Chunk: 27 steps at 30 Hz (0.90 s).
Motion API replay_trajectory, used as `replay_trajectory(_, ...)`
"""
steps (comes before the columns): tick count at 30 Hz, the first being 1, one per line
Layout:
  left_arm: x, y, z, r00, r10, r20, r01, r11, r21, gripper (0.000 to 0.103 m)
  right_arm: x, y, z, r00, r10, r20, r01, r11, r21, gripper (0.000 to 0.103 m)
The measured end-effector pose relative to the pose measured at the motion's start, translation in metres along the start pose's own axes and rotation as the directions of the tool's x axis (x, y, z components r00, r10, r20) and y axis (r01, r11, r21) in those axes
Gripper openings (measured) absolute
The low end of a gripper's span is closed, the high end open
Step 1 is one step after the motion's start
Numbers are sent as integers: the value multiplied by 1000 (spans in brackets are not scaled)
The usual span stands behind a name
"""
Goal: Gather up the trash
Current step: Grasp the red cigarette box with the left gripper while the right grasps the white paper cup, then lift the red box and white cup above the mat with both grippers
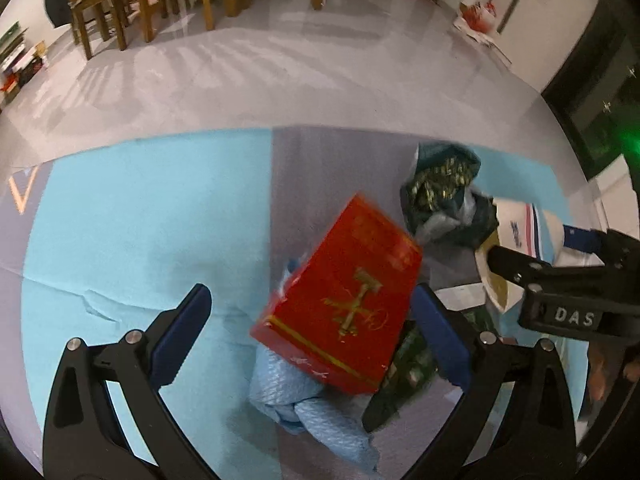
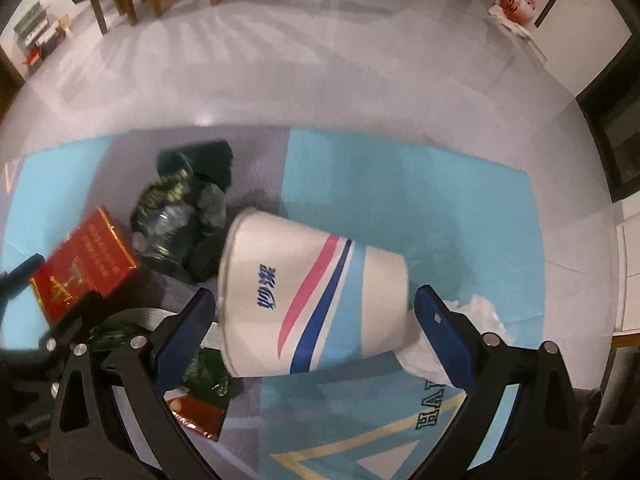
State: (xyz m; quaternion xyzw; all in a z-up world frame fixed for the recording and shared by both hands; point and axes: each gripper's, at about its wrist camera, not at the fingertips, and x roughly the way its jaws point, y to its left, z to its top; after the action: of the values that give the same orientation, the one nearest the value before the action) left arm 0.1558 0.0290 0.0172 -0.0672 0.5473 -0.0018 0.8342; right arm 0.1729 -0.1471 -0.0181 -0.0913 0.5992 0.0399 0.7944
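Above the pale blue and grey mat (image 2: 400, 200), a white paper cup with pink and blue stripes (image 2: 316, 300) is being carried sideways between the spread right gripper (image 2: 316, 316), while a glossy red cardboard box (image 1: 344, 308) is lying between the wide-open left gripper (image 1: 312, 332), beside crumpled dark green foil wrappers (image 1: 440, 192).

Left claw (image 1: 312, 332): carried low and pointed forward and down, blue-padded fingers (image 1: 186, 332) spread wide apart, nothing gripped between them. Right claw (image 2: 312, 328): held just beside the left, likewise angled downward, fingers (image 2: 444, 336) parted wide, no clamping seen. In the left wrist view, the right claw (image 1: 532, 256) was seen entering from the right edge.
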Motion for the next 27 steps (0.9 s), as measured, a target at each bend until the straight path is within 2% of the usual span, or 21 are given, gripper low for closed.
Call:
replay_trajectory(1, 3, -1, -1, 1000, -8, -11, 8, 1000, 2, 97, 3, -1, -1, 1000, 2, -6, -2, 1000, -3, 93)
replay_trajectory(2, 5, -2, -1, 1000, -18, -19, 18, 1000, 2, 88, 7, -1, -3, 1000, 3, -16, -3, 1000, -9, 86)
replay_trajectory(3, 7, -2, -2, 999, -28, -28, 28, 1000, 4, 80, 11, -3, -5, 1000, 4, -30, -4, 1000, -13, 86)
replay_trajectory(4, 9, -4, -3, 999, -19, -36, 20, 1000, 16, 63, 11, -5, -7, 999, 5, -34, -5, 1000, -14, 85)
replay_trajectory(5, 9, -4, -4, 1000, 2, -31, -1, 1000, 31, 52, 11, -5, -5, 1000, 5, -30, -5, 1000, -14, 85)
replay_trajectory(7, 7, -7, -4, 1000, 9, -19, -8, 998, 68, 34, 8, -5, -8, 1000, -2, -22, 1, 1000, -28, 85)
replay_trajectory(8, 7, -9, -4, 1000, -2, -20, 3, 997, 76, 30, 5, -4, -11, 1000, -9, -21, 9, 999, -47, 85)
replay_trajectory(11, 1, -10, -9, 999, -46, -25, 48, 996, 72, 27, -2, -4, -15, 1000, -30, -4, 29, 997, -70, 85)
replay_trajectory(13, -6, -11, -12, 999, -45, -20, 46, 996, 76, 26, -10, -7, -18, 1000, -22, 6, 22, 998, -63, 85)
replay_trajectory(16, -24, -13, -17, 998, -62, -11, 62, 997, 55, 26, -27, -15, -23, 1000, 8, 27, -7, 999, -33, 85)
replay_trajectory(19, -55, -22, -20, 996, -82, 36, 80, 995, 62, 26, -51, -24, -33, 996, 56, 70, -56, 998, 2, 85)
replay_trajectory(24, -112, -25, -28, 976, -176, 125, 176, 984, 5, 26, -96, -44, -61, 976, 152, 153, -166, 983, 80, 85)
replay_trajectory(27, -137, -27, -42, 963, -216, 158, 221, 975, -15, 26, -112, -52, -79, 970, 171, 174, -193, 974, 115, 85)
